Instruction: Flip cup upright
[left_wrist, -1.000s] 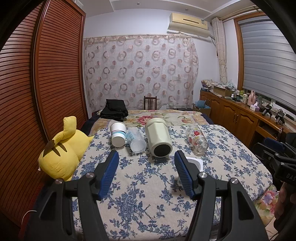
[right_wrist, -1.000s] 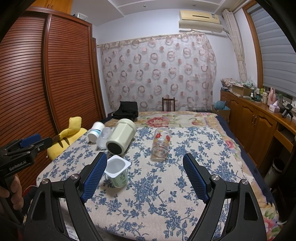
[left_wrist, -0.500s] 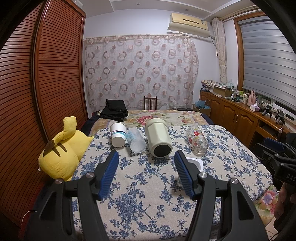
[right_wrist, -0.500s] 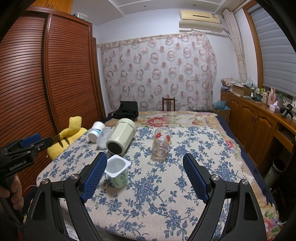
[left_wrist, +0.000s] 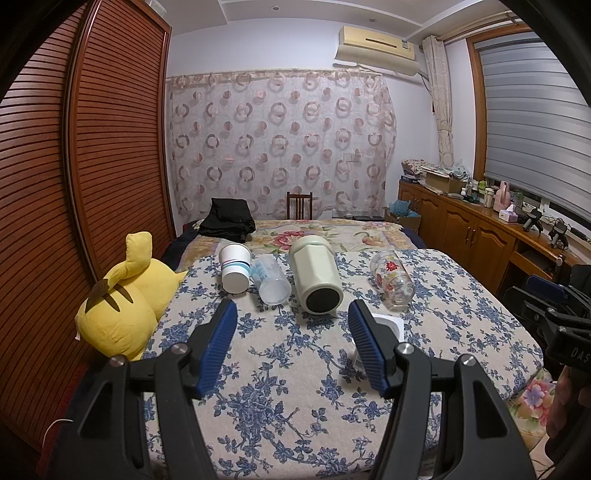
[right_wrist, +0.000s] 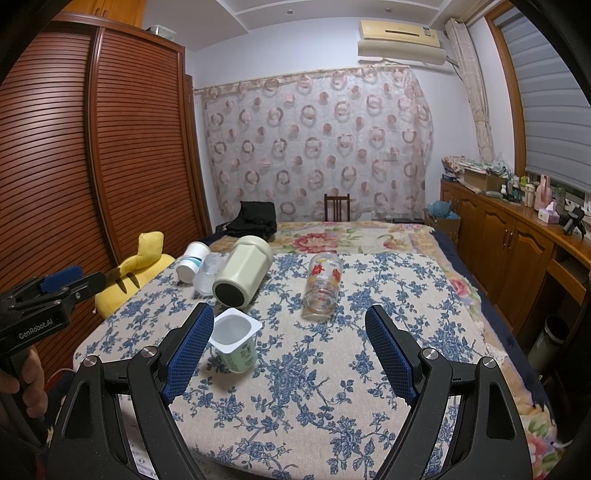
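Note:
Several cups lie on their sides on a floral cloth: a white paper cup (left_wrist: 234, 271), a clear plastic cup (left_wrist: 271, 280), a large cream tumbler (left_wrist: 316, 278) and a flowered glass (left_wrist: 393, 280). They also show in the right wrist view: paper cup (right_wrist: 191, 256), tumbler (right_wrist: 242, 271), glass (right_wrist: 323, 282). A white yogurt cup (right_wrist: 236, 341) stands upright, mostly hidden in the left view behind the left gripper's right finger. My left gripper (left_wrist: 291, 343) is open and empty, short of the cups. My right gripper (right_wrist: 291, 350) is open and empty, with the yogurt cup beside its left finger.
A yellow plush toy (left_wrist: 125, 302) lies at the cloth's left edge by a wooden louvred wardrobe (left_wrist: 74, 184). A black bag (left_wrist: 227, 219) sits on the bed behind. Wooden cabinets (right_wrist: 517, 251) line the right wall. A dark bin (right_wrist: 546, 339) stands on the floor at right.

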